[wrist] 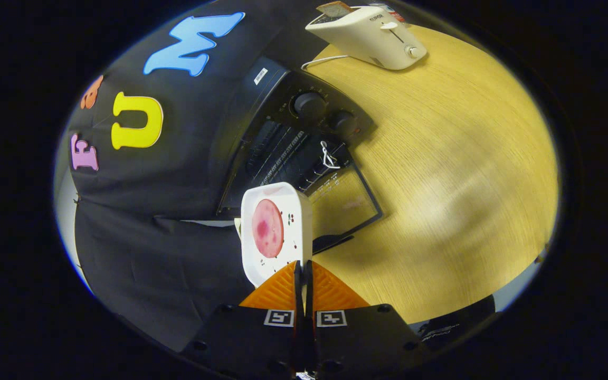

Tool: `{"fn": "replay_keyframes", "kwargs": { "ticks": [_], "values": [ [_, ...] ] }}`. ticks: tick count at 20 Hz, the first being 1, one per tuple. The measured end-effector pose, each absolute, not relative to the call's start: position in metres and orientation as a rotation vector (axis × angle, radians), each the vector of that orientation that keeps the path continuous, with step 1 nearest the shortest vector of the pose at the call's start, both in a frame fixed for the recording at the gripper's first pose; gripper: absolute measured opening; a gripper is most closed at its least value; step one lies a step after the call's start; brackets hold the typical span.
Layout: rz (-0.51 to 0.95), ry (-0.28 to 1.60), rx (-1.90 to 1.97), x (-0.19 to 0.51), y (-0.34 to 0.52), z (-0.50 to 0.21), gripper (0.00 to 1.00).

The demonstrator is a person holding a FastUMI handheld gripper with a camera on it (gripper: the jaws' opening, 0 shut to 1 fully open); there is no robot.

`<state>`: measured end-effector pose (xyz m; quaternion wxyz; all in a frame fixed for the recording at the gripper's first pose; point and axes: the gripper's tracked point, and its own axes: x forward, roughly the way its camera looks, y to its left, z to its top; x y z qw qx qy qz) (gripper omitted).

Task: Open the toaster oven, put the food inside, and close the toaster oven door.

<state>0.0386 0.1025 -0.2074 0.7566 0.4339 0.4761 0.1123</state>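
1. In front of the open toaster oven (283, 142), gripper (303, 269) is clenched on the rim of the plate (293, 208) carrying the food (267, 228).
2. Step: loading.
3. Next: level the plate, slide it onto the rack.

matt wood-grain table (441, 158), glossy plate (298, 211)

The hand-held gripper (303, 266), seen from its own camera: two ribbed, wedge-shaped fingers (277, 293) on a black body dotted with dark round screws (383, 307), each side carrying a square black-and-white marker (278, 317) (a blocky printed pattern), fingers drawn close together.
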Motion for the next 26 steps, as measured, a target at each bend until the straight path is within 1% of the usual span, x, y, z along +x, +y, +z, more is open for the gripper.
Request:
{"fn": "replay_keyframes", "kwargs": {
  "ticks": [4, 8, 13, 16, 20, 26],
  "values": [
    [0.214, 1.003, 1.021, 0.078, 0.116, -0.219, 0.02],
    [0.154, 0.913, 1.064, 0.114, 0.118, -0.232, 0.02],
    [0.118, 0.834, 1.189, 0.157, 0.130, -0.242, 0.02],
    [0.087, 0.802, 1.224, 0.174, 0.138, -0.249, 0.02],
    [0.069, 0.705, 1.252, 0.195, 0.141, -0.244, 0.02],
    [-0.003, 0.577, 1.240, 0.212, 0.139, -0.236, 0.02]
  ]
}}
